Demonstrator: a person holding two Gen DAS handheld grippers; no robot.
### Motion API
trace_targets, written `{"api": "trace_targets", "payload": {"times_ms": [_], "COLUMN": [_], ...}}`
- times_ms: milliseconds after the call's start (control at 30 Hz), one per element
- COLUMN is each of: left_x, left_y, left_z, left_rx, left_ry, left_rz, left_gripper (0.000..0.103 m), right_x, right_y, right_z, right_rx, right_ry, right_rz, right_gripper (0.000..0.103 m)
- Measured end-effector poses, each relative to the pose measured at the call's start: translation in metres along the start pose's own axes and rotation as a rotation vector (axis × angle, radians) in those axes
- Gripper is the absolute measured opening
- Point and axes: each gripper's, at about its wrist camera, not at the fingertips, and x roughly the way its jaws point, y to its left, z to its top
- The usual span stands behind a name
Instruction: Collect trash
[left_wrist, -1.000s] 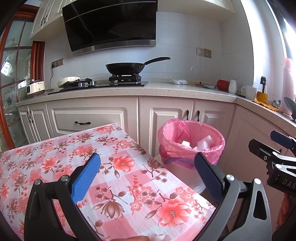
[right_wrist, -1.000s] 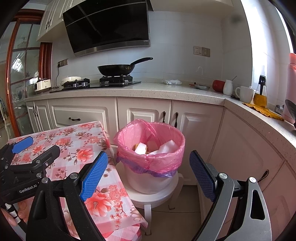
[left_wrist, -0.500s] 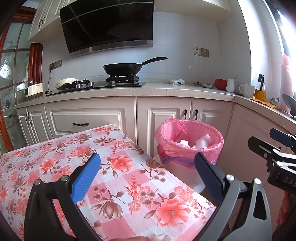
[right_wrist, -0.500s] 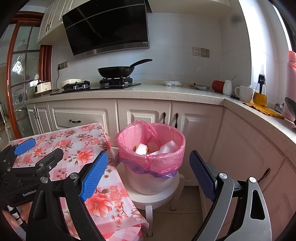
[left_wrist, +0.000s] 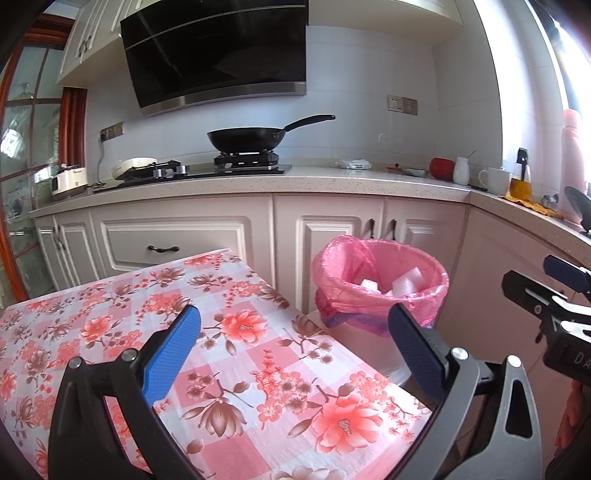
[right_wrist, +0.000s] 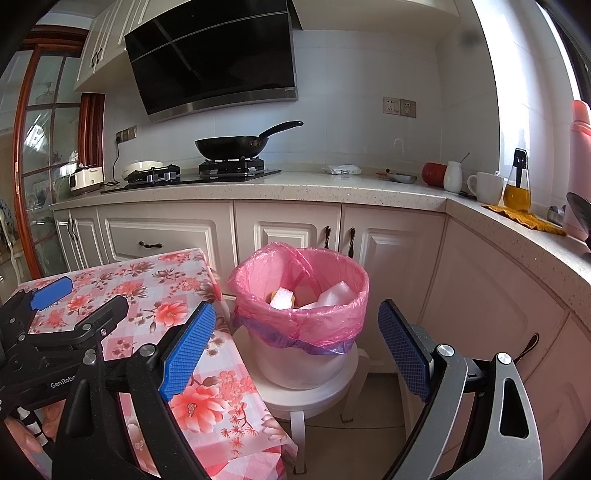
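A white bin with a pink bag (right_wrist: 301, 295) (left_wrist: 380, 286) stands on a low white stool (right_wrist: 314, 391) beside the table. White foam pieces (right_wrist: 282, 298) (left_wrist: 404, 282) lie inside it. My left gripper (left_wrist: 291, 345) hovers open above the floral tablecloth (left_wrist: 221, 350), nothing between its blue pads. My right gripper (right_wrist: 295, 343) is open in front of the bin, also holding nothing. Each gripper shows in the other's view: the right gripper (left_wrist: 554, 291) at the right edge, the left gripper (right_wrist: 70, 306) at the left edge.
A kitchen counter (right_wrist: 332, 192) runs along the back and right with cabinets below. On it are a black wok (right_wrist: 231, 146) on the hob, a white mug (right_wrist: 485, 187), an oil bottle (right_wrist: 517, 184) and a pink flask (right_wrist: 580, 166). Floor (right_wrist: 369, 435) shows beside the stool.
Both views have tilted up and drawn back slightly; the bin and table sit a little lower in the frames. Both grippers stay open.
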Motion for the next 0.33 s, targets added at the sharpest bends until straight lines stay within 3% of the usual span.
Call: {"api": "trace_targets", "payload": {"times_ms": [333], "left_x": [0.0005], "left_y": [-0.0001], "left_z": [-0.0025], "left_rx": [0.000], "left_ry": [-0.002], "left_rz": [-0.028], "left_gripper": [0.098], "right_x": [-0.0005], "right_y": [-0.0007], "right_z": [-0.0015], "right_rx": [0.002], "right_ry": [-0.001], "right_rz": [0.004], "right_gripper": [0.085]}}
